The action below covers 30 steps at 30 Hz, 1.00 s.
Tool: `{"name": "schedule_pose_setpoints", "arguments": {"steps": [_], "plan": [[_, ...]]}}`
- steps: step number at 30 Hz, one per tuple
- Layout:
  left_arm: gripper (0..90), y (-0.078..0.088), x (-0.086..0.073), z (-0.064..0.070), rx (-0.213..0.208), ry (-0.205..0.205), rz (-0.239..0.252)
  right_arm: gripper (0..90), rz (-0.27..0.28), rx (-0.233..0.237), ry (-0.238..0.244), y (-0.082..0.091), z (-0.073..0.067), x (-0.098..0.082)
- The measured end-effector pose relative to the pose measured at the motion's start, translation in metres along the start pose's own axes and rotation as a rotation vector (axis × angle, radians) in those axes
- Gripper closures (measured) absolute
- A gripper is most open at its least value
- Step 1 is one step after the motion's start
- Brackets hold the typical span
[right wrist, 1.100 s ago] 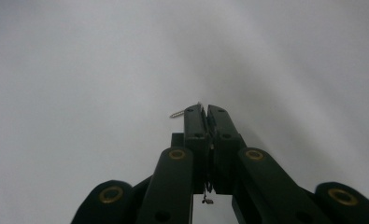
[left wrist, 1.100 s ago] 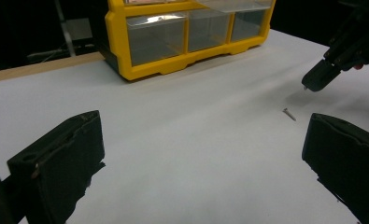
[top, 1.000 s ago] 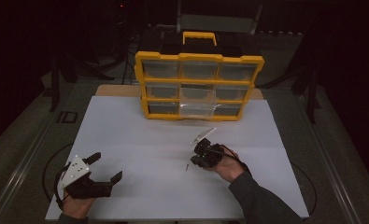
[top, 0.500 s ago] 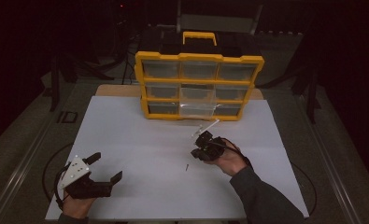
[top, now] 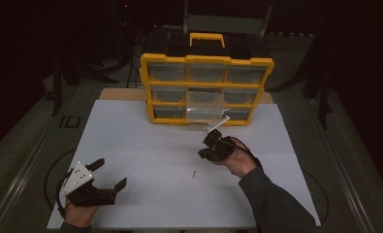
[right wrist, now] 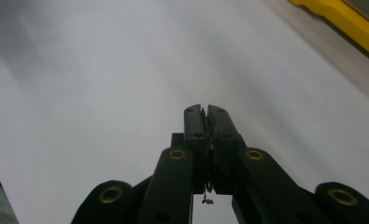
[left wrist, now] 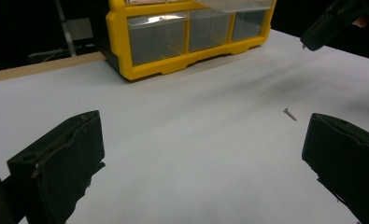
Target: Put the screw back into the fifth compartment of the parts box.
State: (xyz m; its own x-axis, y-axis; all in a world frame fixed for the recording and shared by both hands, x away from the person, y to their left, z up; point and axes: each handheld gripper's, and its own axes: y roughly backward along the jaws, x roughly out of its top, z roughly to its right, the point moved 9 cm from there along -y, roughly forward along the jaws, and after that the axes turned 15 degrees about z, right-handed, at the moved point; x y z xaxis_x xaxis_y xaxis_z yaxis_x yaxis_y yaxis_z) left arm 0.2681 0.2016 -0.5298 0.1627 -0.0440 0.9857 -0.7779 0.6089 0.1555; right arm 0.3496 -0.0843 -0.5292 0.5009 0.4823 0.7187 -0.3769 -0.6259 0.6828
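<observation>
My right gripper (top: 201,154) hovers above the white sheet (top: 145,145), just in front of the yellow organizer (top: 206,60). Its jaws are shut, tips (right wrist: 204,112) together, and a thin small screw (right wrist: 207,199) hangs pinched between the pads. A second small screw (top: 194,173) lies loose on the sheet below and left of that gripper, also seen as the screw (left wrist: 289,114) in the left gripper view. My left gripper (top: 110,173) rests low at the sheet's front left, jaws wide open (left wrist: 201,154) with nothing between them.
The organizer has clear drawers in three rows; one drawer (top: 206,114) in the bottom row's middle stands pulled out. The white sheet covers a wooden table (top: 121,93). Dark floor and stands surround the table.
My right gripper has risen and moved toward the organizer, away from the loose screw on the sheet. The left gripper has stayed put.
</observation>
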Motion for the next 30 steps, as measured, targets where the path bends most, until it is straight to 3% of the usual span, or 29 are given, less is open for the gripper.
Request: {"name": "schedule_pose_setpoints", "arguments": {"steps": [30], "plan": [[0.0,0.000,0.000,0.000,-0.001,0.000,-0.001,87.6,0.042,-0.024,-0.022,0.019,0.013,0.034]]}}
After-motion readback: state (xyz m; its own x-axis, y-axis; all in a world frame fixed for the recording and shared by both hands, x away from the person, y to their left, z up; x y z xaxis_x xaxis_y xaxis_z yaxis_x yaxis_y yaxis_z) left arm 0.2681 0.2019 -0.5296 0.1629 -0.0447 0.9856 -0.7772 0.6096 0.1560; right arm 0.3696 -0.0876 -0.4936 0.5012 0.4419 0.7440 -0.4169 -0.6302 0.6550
